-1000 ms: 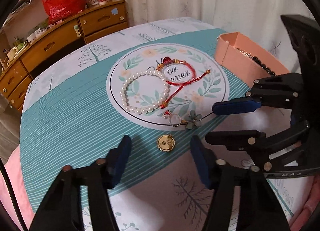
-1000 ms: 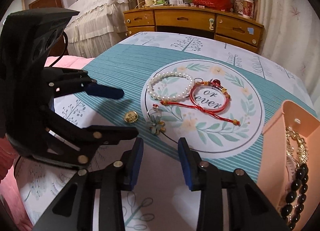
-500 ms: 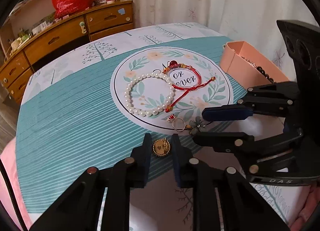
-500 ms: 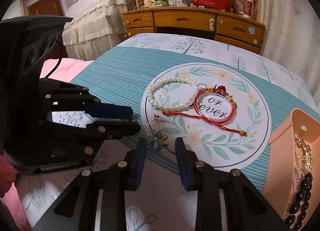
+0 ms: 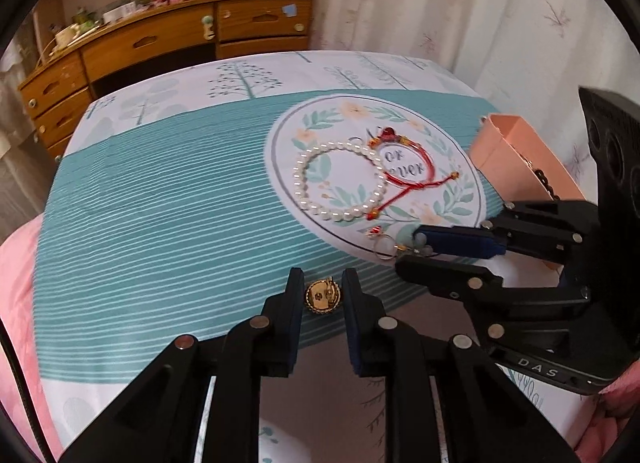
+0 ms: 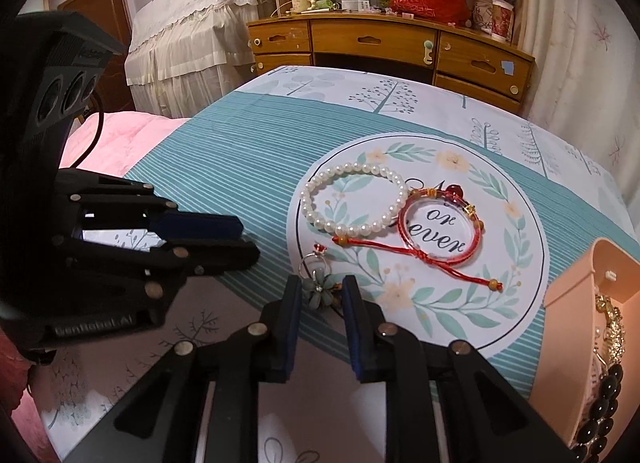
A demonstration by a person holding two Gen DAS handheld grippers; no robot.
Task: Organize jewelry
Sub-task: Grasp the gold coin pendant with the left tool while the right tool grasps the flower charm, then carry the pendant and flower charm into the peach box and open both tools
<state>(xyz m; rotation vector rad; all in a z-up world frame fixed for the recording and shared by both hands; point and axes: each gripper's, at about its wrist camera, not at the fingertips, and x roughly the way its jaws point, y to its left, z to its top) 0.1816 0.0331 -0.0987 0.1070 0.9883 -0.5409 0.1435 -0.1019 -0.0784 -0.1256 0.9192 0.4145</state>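
Both grippers are down at the near edge of the table (image 5: 168, 191), angled toward the cloth, each set on a small piece. The left gripper (image 5: 322, 297) has its two blue pads closed in on a round gold brooch (image 5: 322, 296); the pads sit right against its edges, so I read it as pinched, though the brooch may be resting on the cloth. The right gripper (image 6: 320, 295) has a grey-green flower brooch (image 6: 319, 287) between its tips and its jaws are closing on it; the pads look to be at the petals, but whether they press firmly yet I cannot tell. A thin ring with a red stone (image 6: 313, 259) lies touching the flower piece on its far side, probably why the tips come in low and from the near side, so as not to catch it. Further back, on the printed round wreath design, a pearl bracelet (image 6: 354, 199) and a red cord bracelet (image 6: 438, 229) lie touching each other, untouched by either tool. The pink box (image 6: 576, 283) stands at the right edge of the table, open at the top, with a gold chain and black beads already inside; it looks like the place things go. Judgement: two small pieces get taken at once, one per hand, with the bracelets left for later. Risk: the flower petals are uneven and could slip from the pads.
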